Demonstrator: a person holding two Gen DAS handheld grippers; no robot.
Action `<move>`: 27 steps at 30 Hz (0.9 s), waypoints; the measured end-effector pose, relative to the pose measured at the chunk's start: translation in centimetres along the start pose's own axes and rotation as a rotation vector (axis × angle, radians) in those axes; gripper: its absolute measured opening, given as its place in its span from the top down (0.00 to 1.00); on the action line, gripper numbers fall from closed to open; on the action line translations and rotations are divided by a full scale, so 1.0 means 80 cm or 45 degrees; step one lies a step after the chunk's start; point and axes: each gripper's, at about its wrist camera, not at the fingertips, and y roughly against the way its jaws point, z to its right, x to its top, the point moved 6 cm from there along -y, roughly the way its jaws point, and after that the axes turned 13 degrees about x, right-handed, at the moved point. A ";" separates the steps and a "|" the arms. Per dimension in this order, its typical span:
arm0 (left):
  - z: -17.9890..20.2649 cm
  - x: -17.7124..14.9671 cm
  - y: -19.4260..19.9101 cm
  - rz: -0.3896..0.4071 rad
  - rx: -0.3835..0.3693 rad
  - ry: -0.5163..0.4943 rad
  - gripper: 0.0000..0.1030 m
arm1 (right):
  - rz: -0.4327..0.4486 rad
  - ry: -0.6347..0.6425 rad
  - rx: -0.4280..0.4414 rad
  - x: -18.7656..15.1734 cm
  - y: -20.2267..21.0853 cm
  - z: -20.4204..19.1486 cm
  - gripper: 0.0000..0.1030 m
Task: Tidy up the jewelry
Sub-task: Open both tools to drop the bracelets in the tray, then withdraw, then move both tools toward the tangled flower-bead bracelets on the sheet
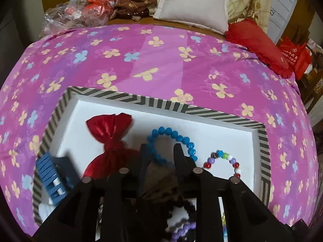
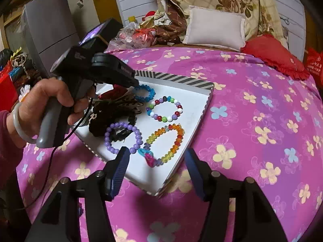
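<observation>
A white tray (image 1: pixel 201 125) with a striped rim lies on the pink bed cover and also shows in the right wrist view (image 2: pixel 193 104). In it lie a red bow (image 1: pixel 110 135), a blue bead bracelet (image 1: pixel 173 135), a multicolour bracelet (image 1: pixel 224 161), a purple bracelet (image 2: pixel 123 136) and an amber bracelet (image 2: pixel 167 141). My left gripper (image 1: pixel 160 151) is closed on a dark, leopard-patterned hair tie (image 1: pixel 159 183) just above the tray, over the blue bracelet. My right gripper (image 2: pixel 156 157) is open and empty above the tray's near corner.
A blue hair clip (image 1: pixel 53 177) sits at the tray's left rim. A small pink-and-blue piece (image 2: pixel 148 156) lies by the amber bracelet. A white pillow (image 1: pixel 193 10), red cushion (image 1: pixel 256 42) and clutter line the far side of the bed.
</observation>
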 end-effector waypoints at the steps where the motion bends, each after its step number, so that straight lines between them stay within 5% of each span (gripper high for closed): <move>1: -0.002 -0.003 0.006 0.010 0.002 -0.002 0.84 | 0.007 0.005 -0.005 -0.001 0.003 -0.004 0.41; 17: -0.071 -0.110 0.115 0.153 0.043 -0.041 0.84 | -0.027 0.048 -0.028 -0.045 0.024 -0.076 0.41; 27: -0.107 -0.179 0.143 0.142 0.033 -0.017 0.84 | -0.079 0.059 -0.053 -0.079 0.029 -0.099 0.41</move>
